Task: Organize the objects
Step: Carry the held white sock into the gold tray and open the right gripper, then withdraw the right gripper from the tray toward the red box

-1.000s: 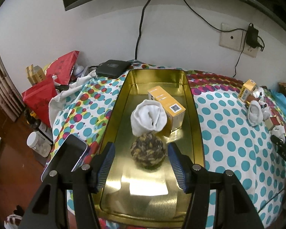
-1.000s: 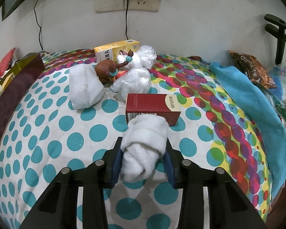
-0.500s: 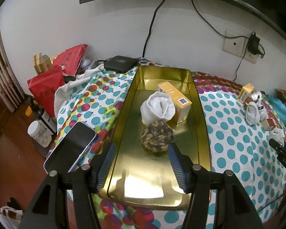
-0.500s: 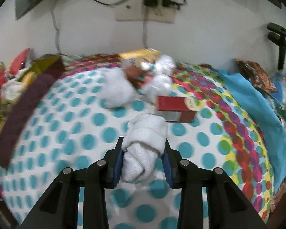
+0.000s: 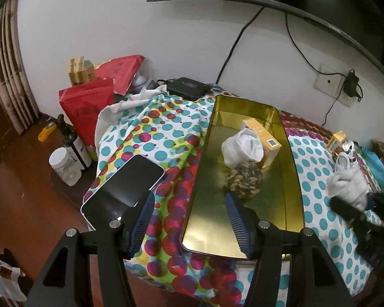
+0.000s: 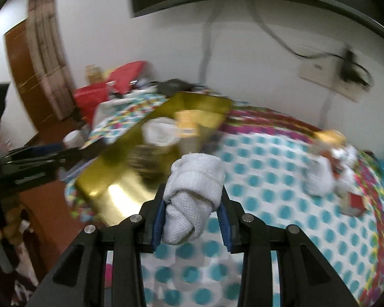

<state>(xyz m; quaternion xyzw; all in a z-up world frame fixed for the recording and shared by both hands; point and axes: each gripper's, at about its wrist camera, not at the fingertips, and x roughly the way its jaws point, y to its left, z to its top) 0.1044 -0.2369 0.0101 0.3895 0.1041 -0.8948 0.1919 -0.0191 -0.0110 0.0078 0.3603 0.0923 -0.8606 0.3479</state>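
While clamped, the rolled sock (white) sits between the right fingers.

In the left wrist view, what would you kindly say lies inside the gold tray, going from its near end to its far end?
Inside the gold tray: woven rope ball → rolled white sock → yellow box.

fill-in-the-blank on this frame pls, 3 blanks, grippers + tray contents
1. The right gripper is shut on a rolled white ____.
2. The gold tray holds a white sock roll, a rope ball and a yellow ____.
3. The left gripper holds ____.

Missing words: sock; box; nothing
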